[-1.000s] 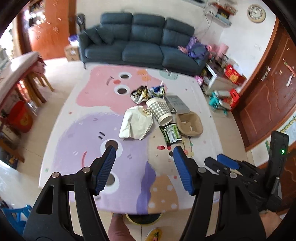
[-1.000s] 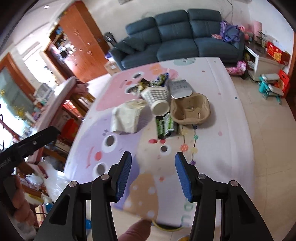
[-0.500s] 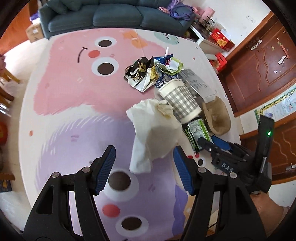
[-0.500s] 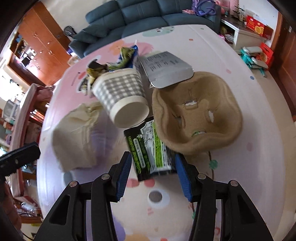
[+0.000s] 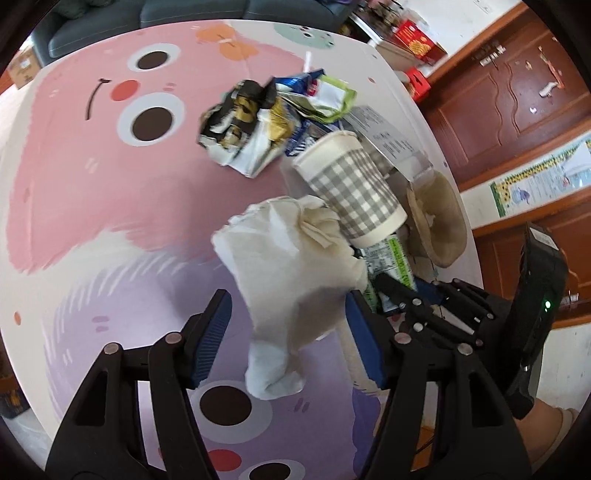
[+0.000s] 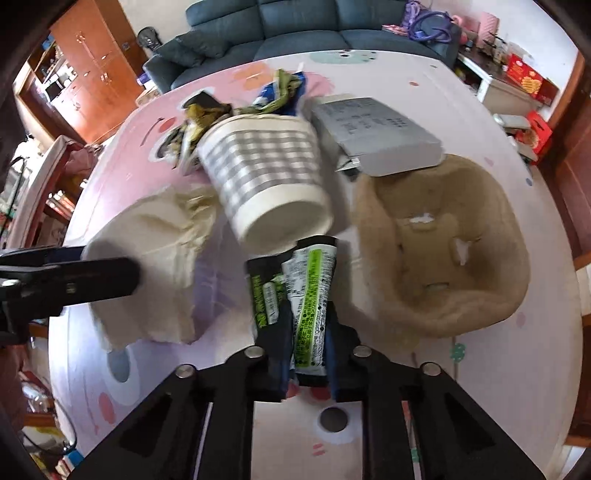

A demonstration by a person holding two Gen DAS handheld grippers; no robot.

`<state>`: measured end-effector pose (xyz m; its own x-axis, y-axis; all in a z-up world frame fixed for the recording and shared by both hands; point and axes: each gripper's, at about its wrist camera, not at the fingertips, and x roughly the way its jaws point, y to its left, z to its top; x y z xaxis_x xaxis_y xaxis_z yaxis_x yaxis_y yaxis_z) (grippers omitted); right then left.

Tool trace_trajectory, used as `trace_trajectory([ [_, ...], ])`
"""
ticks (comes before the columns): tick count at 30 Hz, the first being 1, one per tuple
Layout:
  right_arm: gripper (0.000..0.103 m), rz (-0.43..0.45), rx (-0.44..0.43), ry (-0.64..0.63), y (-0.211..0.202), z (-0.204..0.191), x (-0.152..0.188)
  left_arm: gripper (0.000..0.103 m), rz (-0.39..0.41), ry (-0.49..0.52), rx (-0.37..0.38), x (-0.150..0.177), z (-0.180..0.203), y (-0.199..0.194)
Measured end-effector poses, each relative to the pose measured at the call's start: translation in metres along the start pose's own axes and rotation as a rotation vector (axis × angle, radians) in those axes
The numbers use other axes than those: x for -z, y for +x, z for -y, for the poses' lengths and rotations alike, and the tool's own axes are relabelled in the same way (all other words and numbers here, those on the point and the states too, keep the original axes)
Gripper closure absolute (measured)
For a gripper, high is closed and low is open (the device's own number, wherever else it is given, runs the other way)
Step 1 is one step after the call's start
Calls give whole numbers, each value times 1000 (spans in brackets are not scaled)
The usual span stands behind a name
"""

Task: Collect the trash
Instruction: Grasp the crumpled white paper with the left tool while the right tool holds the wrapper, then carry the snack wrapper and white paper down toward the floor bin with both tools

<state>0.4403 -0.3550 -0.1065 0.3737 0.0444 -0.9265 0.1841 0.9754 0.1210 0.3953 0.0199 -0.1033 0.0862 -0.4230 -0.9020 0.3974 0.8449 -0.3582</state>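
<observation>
I'm over a play mat (image 5: 110, 192) printed with pink and purple cartoon faces, a dark blue sofa (image 6: 295, 26) at its far edge and red-brown wooden doors (image 5: 509, 85) off to the right of my left claw.

The biggest piece of trash is the moulded pulp cup tray (image 6: 443, 251), ahead and right of my right claw (image 6: 308, 354). Next comes the crumpled paper bag (image 5: 291, 280), lying between the spread fingers of my left claw (image 5: 288, 336), which is wide apart and, as far as I can judge, not yet touching it. Just beyond the bag lies the checked paper cup (image 5: 354, 192) on its side, with a flat grey box (image 6: 373, 133) and crushed snack wrappers (image 5: 243, 125) behind it.

Smallest is the green and black wrapper (image 6: 299, 295), and my right claw is closed onto its near end, pinching it between the pads.

To do this well, I reckon I lift the wrapper straight up, clear of the cup's rim, so nothing rolls. Then I'd sink the left claw lower around the bag before squeezing, taking a thick fold and not a loose edge.

Writing: the wrapper carries small print on its green panel and the grey box has lines of text, but both are too blurred to read. No brand I can make out.
</observation>
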Motion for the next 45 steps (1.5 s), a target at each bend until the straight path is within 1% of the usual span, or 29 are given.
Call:
trace_trajectory([
  [1, 90, 0, -3, 0, 0, -3, 0, 57, -4, 8, 3, 0, 2, 2],
  [2, 90, 1, -6, 0, -1, -5, 0, 61, -14, 18, 8, 0, 5, 5],
  [4, 90, 3, -18, 6, -3, -12, 1, 79, -22, 21, 9, 0, 7, 7],
  [7, 90, 11, -35, 15, -5, -18, 0, 84, -17, 23, 13, 3, 9, 6],
  [13, 90, 26, -44, 18, -20, -23, 4, 87, 10, 25, -8, 19, 12, -6],
  [16, 90, 35, -44, 18, -34, -10, 10, 87, 22, 18, -13, 26, 12, -12],
  [21, 90, 57, -36, 2, -53, -11, 19, 87, 48, 21, -16, 41, 18, -30],
  [31, 90, 115, -32, -34, -105, -16, 47, 87, 122, 68, -39, 78, 50, -75],
  [35, 90, 152, -56, -57, -134, -14, 64, 87, 165, 72, -65, 102, 69, -93],
  [38, 90, 171, -73, -90, -158, -10, 82, 87, 207, 45, -86, 125, 85, -107],
  [42, 90, 196, -101, -149, -191, 0, 113, 87, 266, 2, -119, 164, 112, -121],
  [45, 90, 214, -106, -188, -215, 9, 137, 87, 308, -29, -149, 200, 138, -127],
])
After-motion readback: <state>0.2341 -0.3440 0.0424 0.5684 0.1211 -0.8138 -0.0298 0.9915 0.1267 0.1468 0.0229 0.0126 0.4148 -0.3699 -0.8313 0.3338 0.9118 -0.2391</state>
